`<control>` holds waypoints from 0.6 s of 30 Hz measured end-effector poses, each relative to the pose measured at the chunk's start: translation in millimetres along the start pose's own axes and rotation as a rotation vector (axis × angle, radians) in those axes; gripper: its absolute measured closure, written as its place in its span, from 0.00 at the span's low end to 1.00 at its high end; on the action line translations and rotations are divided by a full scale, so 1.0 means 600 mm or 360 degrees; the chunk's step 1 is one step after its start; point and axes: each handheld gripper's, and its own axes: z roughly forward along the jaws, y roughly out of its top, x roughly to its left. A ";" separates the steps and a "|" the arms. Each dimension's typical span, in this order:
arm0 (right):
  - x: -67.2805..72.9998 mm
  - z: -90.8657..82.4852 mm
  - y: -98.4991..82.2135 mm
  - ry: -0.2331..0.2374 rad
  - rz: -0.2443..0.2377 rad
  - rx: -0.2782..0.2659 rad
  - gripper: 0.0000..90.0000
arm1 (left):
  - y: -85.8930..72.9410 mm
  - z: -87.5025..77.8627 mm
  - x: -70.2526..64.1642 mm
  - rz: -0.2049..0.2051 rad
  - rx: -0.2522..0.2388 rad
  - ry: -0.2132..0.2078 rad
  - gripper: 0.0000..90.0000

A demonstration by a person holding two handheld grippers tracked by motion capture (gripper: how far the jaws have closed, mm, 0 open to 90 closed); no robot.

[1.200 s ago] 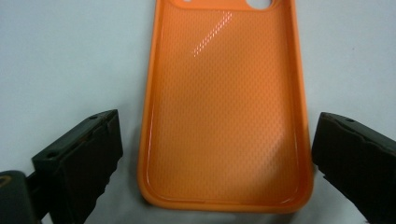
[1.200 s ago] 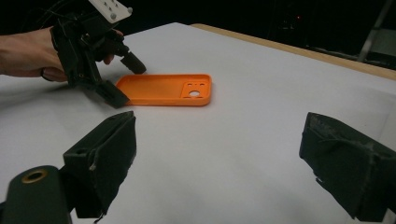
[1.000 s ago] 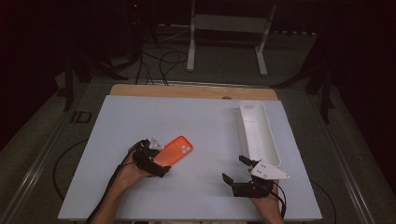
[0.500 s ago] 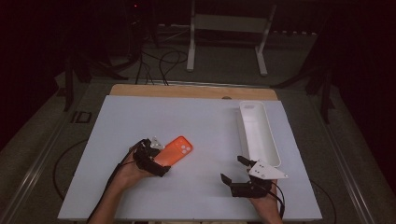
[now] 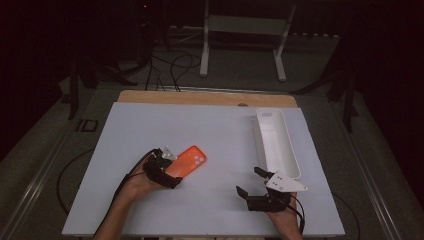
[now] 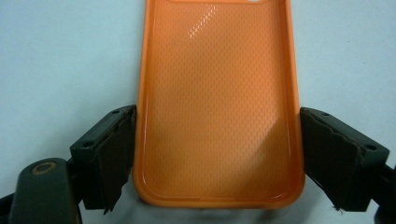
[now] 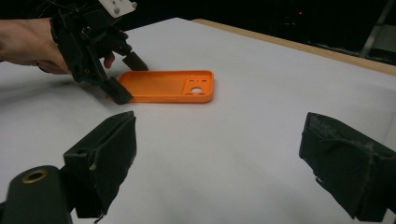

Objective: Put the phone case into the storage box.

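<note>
Nearest us, our right gripper (image 5: 250, 186) hangs low over the white table (image 5: 220, 135), jaws spread wide with nothing between them. The orange phone case (image 5: 186, 161) lies well apart from it, off toward our other hand.

Our left gripper (image 5: 167, 167) is the nearer one by far: it straddles the case's near short end. In the left gripper view the case (image 6: 218, 107) runs straight away from the gripper, its long axis in line with the jaws, the long edges facing the pads. The jaws have just been closing with the case between them. The left pad (image 6: 114, 156) sits at the edge; the right pad (image 6: 334, 156) looks touching or a hair off. We cannot tell if they press yet, so we judge the grip not made. The coming squeeze would bear across the case's width.

The right gripper view adds what the left gripper view cuts off: the case (image 7: 168, 86) lies flat, open side up, camera cutout at the end far from the left gripper (image 7: 119, 74).

Farther on, beyond the right gripper, lies a long white tray (image 5: 287, 150).
</note>
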 end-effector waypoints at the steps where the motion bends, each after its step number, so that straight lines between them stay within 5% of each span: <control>1: 0.000 0.000 0.000 0.0000 0.0000 0.0003 0.12 | 0.000 0.000 0.000 0.0002 0.0000 0.0001 0.18; 12: -0.001 0.000 0.003 -0.0004 0.0022 0.0001 0.12 | 0.001 -0.006 -0.012 0.0024 -0.0016 0.0078 0.18; 18: 0.000 0.003 0.009 0.0001 0.0021 -0.0003 0.12 | 0.003 -0.012 -0.014 0.0004 -0.0090 0.0154 0.18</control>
